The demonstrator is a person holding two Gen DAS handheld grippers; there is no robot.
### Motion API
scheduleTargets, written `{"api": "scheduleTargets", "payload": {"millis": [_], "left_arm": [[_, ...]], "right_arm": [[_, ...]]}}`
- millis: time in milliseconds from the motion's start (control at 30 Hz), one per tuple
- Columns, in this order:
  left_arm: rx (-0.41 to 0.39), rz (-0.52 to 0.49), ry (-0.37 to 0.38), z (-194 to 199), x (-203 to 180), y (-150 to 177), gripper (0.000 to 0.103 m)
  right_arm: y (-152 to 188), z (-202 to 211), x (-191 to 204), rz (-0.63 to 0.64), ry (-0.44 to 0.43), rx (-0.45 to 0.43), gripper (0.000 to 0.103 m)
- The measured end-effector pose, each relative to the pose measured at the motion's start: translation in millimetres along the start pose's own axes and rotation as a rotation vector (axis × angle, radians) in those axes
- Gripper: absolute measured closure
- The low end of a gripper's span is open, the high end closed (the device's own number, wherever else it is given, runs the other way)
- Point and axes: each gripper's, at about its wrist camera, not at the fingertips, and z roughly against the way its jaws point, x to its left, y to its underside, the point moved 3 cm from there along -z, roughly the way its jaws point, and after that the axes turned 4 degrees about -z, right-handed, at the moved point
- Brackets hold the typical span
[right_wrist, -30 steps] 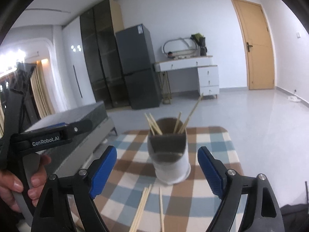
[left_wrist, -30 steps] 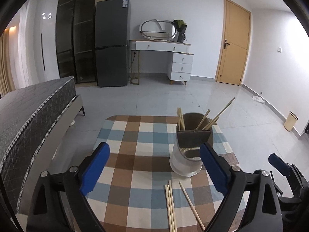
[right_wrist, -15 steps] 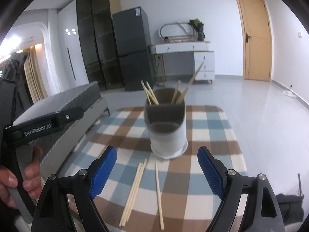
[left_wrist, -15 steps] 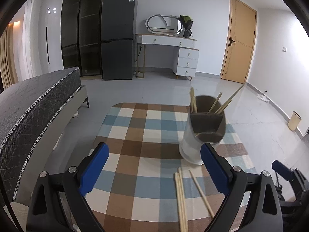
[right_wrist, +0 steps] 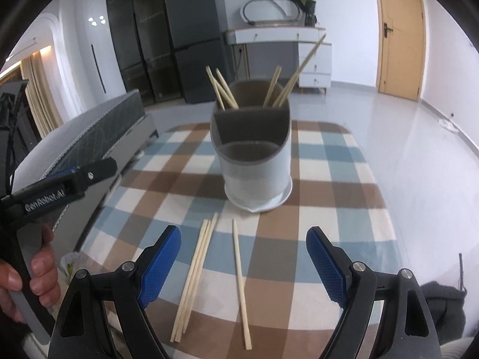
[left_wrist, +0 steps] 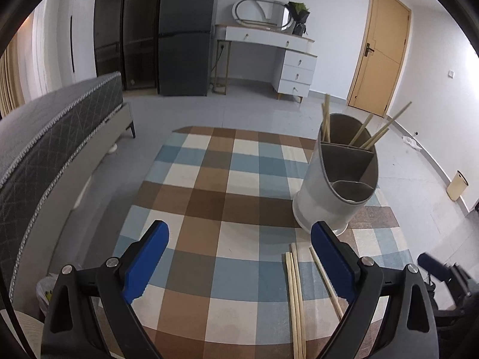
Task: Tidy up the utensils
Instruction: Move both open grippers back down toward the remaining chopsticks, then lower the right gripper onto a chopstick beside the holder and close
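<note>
A grey-white utensil holder with divided compartments stands on the checked tablecloth; several wooden chopsticks stand in its rear compartment. It also shows in the left wrist view. Loose chopsticks lie on the cloth in front of it: a close bundle and a single one; in the left wrist view the bundle lies by the right finger. My right gripper is open, above and just behind the loose chopsticks. My left gripper is open and empty over the cloth.
The small table's edges drop to a tiled floor. A grey bed stands at the left. A fridge, a white dresser and a door line the far wall. A hand holds the left gripper's handle.
Both grippers have risen and tilted down towards the table, so more of the cloth and the loose chopsticks show. The holder has shifted right in the left wrist view. Both stay open.
</note>
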Motion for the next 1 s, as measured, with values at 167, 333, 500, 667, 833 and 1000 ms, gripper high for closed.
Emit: {"api": "scheduleTargets", "payload": {"millis": [167,333,500,667,833,1000], "left_arm": [[0.034,0.025,0.009,-14,6,-2,0.01],[0.045,0.042,-0.002,-26,16,-10,0.01],[0.055,0.108,0.007,-30,32,-19,0.01],[0.083,0.157,0.004,-34,44,-21,0.01],[0.124,0.208,-0.001,-42,56,-21,0.01],[0.16,0.235,0.005,-50,62,-19,0.01]], "right_arm": [[2,-19,0,-0.01,-0.002,0.051,0.018],[3,-38,3,0.031,0.023,0.101,0.019],[4,-68,6,0.072,0.036,0.195,0.034],[2,-102,10,0.123,0.036,0.278,0.052],[1,-134,19,0.216,0.028,0.339,0.062],[2,-157,23,0.289,0.029,0.384,0.083]]}}
